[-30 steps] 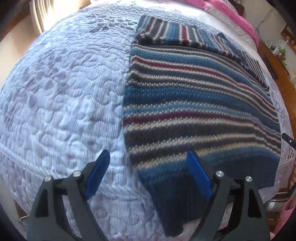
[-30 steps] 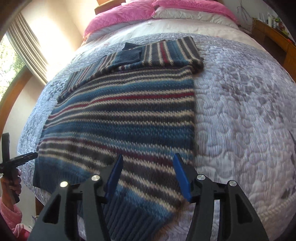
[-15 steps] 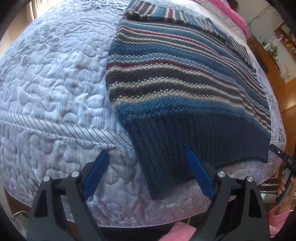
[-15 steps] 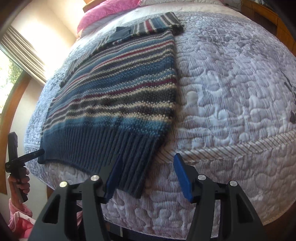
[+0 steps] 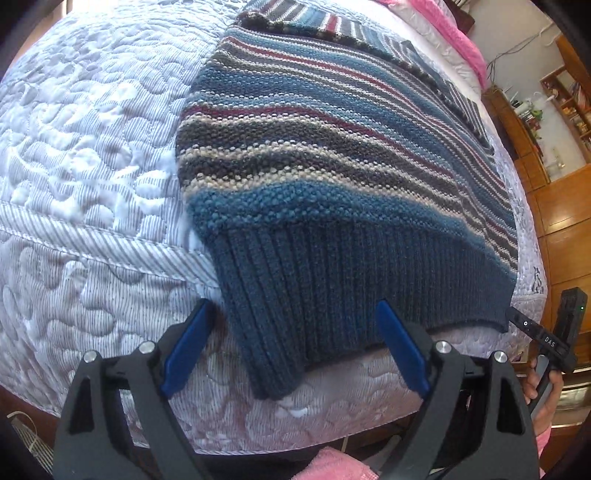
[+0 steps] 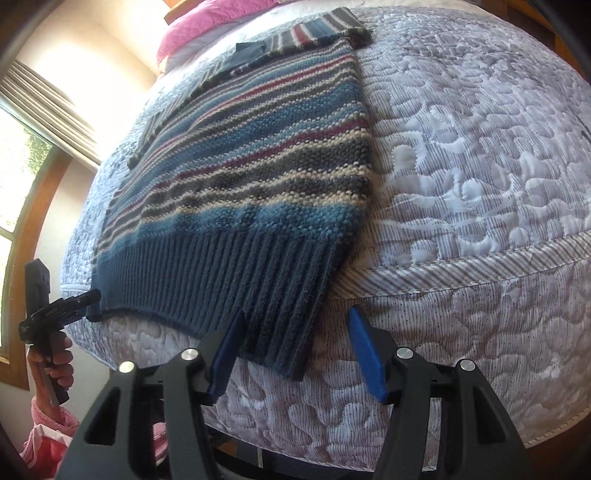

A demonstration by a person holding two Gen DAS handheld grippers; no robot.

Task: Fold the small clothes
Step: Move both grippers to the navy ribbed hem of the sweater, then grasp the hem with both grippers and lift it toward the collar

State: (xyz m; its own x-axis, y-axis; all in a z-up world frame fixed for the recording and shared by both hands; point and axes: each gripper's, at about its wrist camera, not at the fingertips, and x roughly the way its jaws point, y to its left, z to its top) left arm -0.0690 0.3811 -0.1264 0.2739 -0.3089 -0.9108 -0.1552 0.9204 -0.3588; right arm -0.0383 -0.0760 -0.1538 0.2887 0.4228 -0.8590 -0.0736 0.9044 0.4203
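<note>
I hold both grippers, left point(image 5: 291, 347) and right point(image 6: 297, 352), wide at the striped sweater's point(image 5: 332, 155) hem corners; pads may snag quilt point(image 5: 92, 147) too

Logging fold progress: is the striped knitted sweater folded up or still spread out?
Mostly spread: the striped knitted sweater lies flat on the quilted bed, ribbed hem overhanging; only its sleeves are folded across the top.

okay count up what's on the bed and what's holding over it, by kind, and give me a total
Sweater: 1
Quilt: 1
Pink pillow: 1 in view
Hand-held gripper: 2, left and right, both open at the ribbed hem's corners
Total: 5
</note>
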